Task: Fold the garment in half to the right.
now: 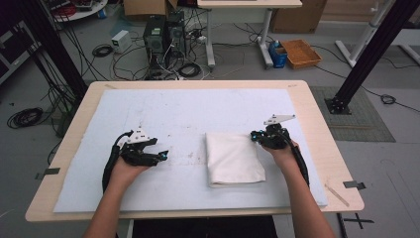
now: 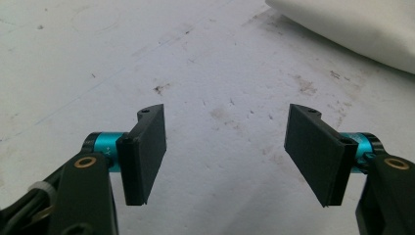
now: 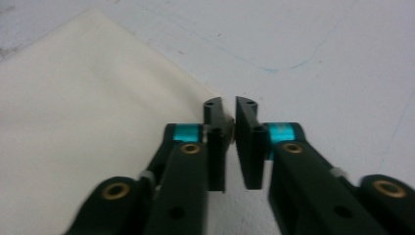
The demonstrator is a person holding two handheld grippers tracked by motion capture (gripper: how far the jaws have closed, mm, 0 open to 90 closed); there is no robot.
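A folded white cloth (image 1: 233, 158) lies flat on the white mat (image 1: 173, 109), right of centre. My right gripper (image 1: 255, 136) sits at the cloth's far right corner. In the right gripper view its jaws stand almost together (image 3: 231, 122), with the corner of the cloth (image 3: 73, 98) pinched between them. My left gripper (image 1: 162, 154) rests low over the bare mat, a short way left of the cloth, and points toward it. Its jaws are wide apart (image 2: 230, 152) with nothing between them, and the cloth's edge (image 2: 362, 29) lies ahead at the upper right.
The mat covers most of a wooden table (image 1: 317, 129). Behind the table the floor holds computer towers (image 1: 163, 34), tangled cables, a blue box and an orange tray (image 1: 300, 53). Black frame posts (image 1: 371, 54) stand at both sides.
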